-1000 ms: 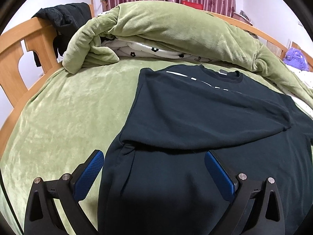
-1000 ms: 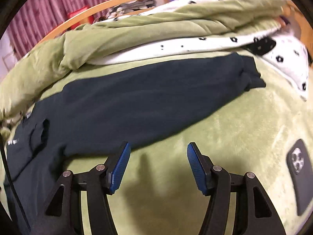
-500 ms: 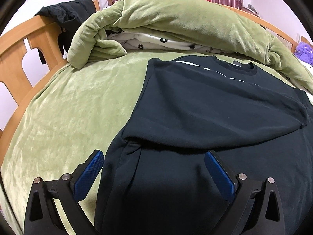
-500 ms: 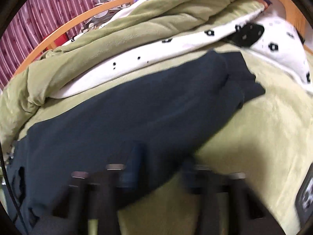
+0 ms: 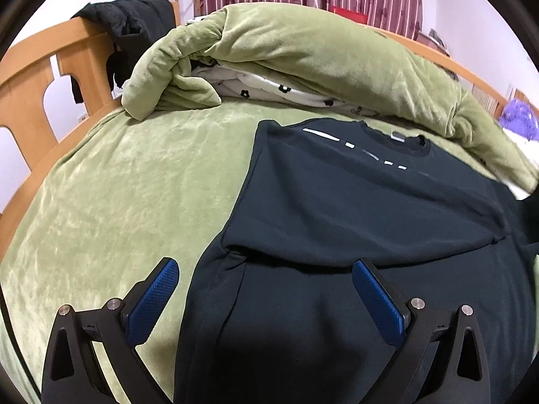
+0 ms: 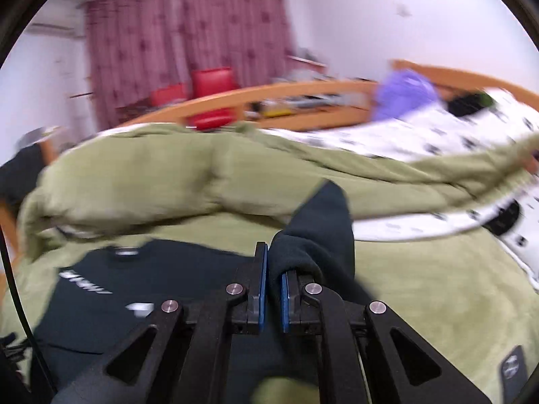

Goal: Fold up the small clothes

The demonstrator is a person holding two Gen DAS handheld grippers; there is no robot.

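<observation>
So you're working on a big wooden-framed bed covered in a fuzzy olive-green plush blanket (image 5: 111,181), and that's filling most of both views. Along the far side, a thick green comforter with a white flower-print lining (image 5: 303,54) is sitting bunched up in a long roll, right behind the shirt's collar.

The thing you're folding, a dark navy long-sleeved sweatshirt with white lettering across the chest (image 5: 353,202), is lying flat on the blanket with its neck pointing toward the comforter. One sleeve is already lying folded across the body, making a diagonal edge over the lower chest.

Your right gripper (image 6: 272,289) is clamping its blue pads tight on the other dark sleeve (image 6: 320,232), and the fabric is sticking up out of the jaws, lifted clear of the blanket. That view is pretty blurry, so the fine detail is hard to make out.

Your left gripper (image 5: 266,289) is hanging over the lower part of the sweatshirt with its blue pads spread wide apart, gripping nothing.

Smaller stuff: a black jacket (image 5: 124,23) is draping over the wooden headboard, and a dark phone (image 6: 513,370) is lying on the blanket at the lower right corner of the right wrist view.
</observation>
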